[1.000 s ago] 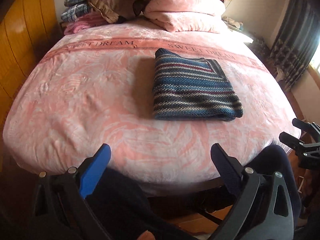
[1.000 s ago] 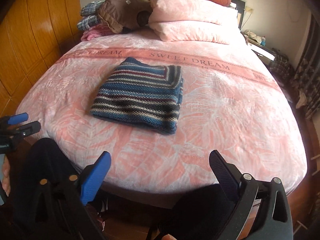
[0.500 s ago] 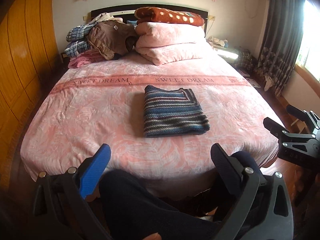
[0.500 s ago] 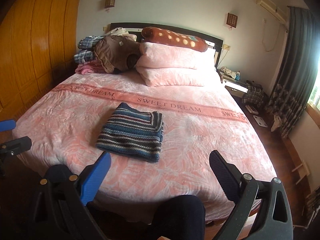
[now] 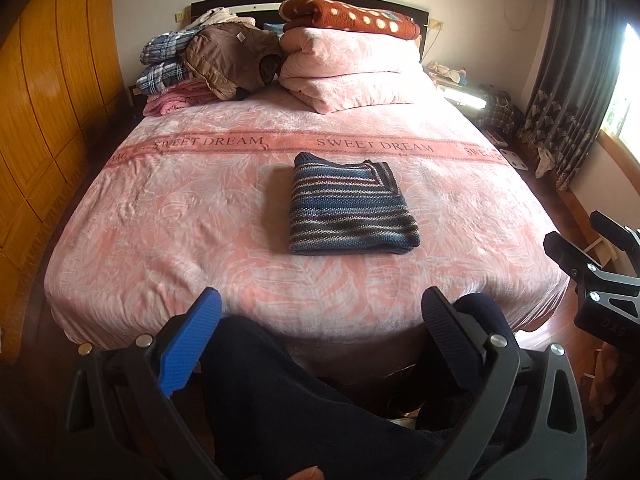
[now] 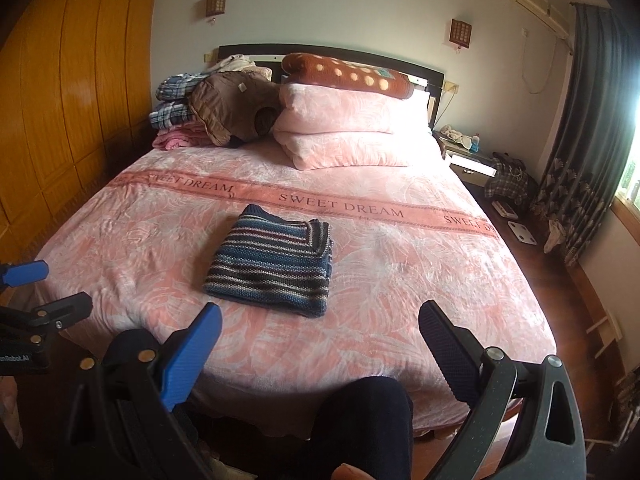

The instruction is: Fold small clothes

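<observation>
Striped knit sweater (image 5: 350,210), folded into a compact near-rectangular bundle, is seen lying flat in the middle of the pink bedspread (image 5: 180,216), just on the near side of the printed "SWEET DREAM" band (image 5: 304,145). Its thick rolled fold faces the foot of the bed, while the layered edges and a diagonal corner of stripes are turned toward the headboard; the stripes run across the bed, and the bundle's slightly longer axis is judged to run from foot to head, angled a little in the right wrist view. No loose sleeve or hem is left showing, so the folding of this garment is judged complete, and it appears to have been set on open cover where it can be reached from the bed's foot.

Neither tool touches it. The left gripper (image 5: 320,320) is held low and well back over the person's dark-trousered knees (image 5: 280,380), its blue finger (image 5: 192,340) and black finger spread wide with nothing between them. The right gripper (image 6: 318,332) is held likewise, fingers wide apart and empty, which is taken as a resting pose rather than a reach.

At the head of the bed, stacked pink pillows (image 5: 352,68) under a dotted brown blanket (image 5: 352,18) and a heap of plaid and brown clothes (image 5: 208,60) are kept well apart from the sweater
</observation>
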Motion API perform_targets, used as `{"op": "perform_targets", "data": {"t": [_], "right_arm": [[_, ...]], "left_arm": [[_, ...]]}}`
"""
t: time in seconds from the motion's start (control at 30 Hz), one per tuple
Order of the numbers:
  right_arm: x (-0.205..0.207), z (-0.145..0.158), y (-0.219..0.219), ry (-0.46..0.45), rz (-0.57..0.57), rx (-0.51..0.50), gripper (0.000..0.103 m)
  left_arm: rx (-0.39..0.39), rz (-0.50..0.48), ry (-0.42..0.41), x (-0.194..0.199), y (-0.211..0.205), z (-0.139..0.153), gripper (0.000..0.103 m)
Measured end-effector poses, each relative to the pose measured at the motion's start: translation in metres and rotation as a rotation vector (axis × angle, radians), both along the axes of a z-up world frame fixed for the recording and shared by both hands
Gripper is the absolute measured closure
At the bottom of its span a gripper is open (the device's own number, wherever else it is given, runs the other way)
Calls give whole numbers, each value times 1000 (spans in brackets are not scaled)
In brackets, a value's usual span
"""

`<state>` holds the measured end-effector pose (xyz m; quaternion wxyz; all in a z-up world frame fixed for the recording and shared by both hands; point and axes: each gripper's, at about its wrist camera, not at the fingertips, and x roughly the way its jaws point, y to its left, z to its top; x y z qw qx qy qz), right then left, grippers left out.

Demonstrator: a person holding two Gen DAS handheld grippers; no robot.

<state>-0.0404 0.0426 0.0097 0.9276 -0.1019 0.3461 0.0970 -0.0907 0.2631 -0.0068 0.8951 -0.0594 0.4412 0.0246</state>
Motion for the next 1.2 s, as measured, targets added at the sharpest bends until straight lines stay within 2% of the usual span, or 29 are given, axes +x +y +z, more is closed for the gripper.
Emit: {"op": "perform_targets", "data": {"t": [0.43, 1.2], "right_arm": [[11, -6, 6, 38, 26, 12, 4], [26, -13, 11, 57, 61, 12, 4]], "left_arm": [[52, -1, -10, 9, -5, 7, 4], [53, 21, -16, 25, 0, 10, 4]]}}
